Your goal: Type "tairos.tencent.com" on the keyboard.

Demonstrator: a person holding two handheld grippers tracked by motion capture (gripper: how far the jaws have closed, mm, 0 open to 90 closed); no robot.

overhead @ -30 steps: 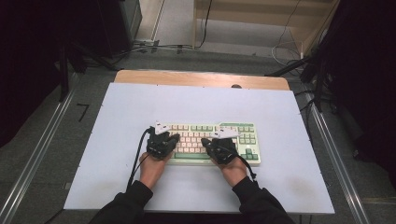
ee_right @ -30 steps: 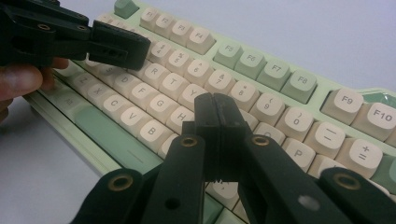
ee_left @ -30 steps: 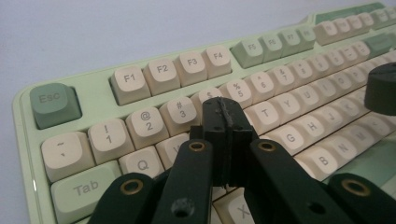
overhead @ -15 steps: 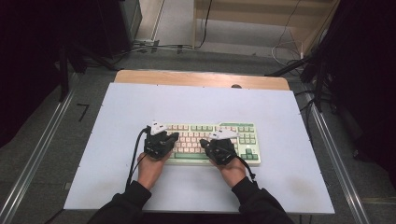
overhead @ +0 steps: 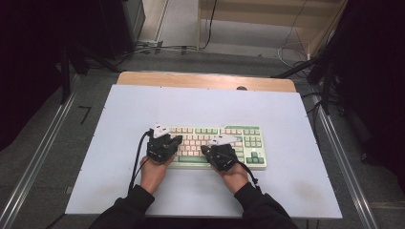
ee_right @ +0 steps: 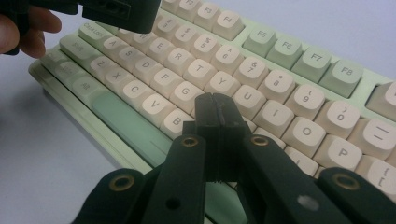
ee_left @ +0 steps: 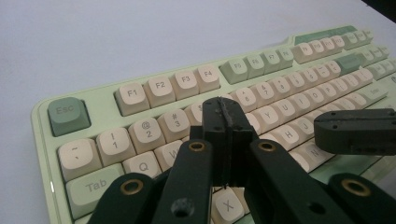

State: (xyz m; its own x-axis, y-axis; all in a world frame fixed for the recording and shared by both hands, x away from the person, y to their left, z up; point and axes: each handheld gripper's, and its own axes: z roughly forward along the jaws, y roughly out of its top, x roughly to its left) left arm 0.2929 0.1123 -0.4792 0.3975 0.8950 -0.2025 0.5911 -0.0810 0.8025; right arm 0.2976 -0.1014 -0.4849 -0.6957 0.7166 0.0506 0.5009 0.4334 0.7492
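Observation:
A pale green keyboard (overhead: 248,143) with cream keys lies on the white table (overhead: 286,114), toward the front. My left gripper (overhead: 175,141) hovers over its left end, jaws shut with nothing between them. In the left gripper view its closed tips (ee_left: 223,111) sit above the number and upper letter rows of the keyboard (ee_left: 140,93), with the right gripper's body (ee_left: 355,131) at the right. My right gripper (overhead: 206,150) is over the keyboard's middle, also shut and empty. Its tips (ee_right: 215,106) are above the keys around H and B on the keyboard (ee_right: 289,70).
A wooden strip (overhead: 205,80) runs along the table's back edge. Metal rails (overhead: 43,157) flank the table, and cables (overhead: 157,47) lie on the floor behind. The left gripper's body (ee_right: 116,11) and a person's fingers (ee_right: 28,32) show at the top left of the right gripper view.
The right gripper has edged slightly left over the keyboard. The left gripper has stayed where it was. Both pairs of jaws remain shut.

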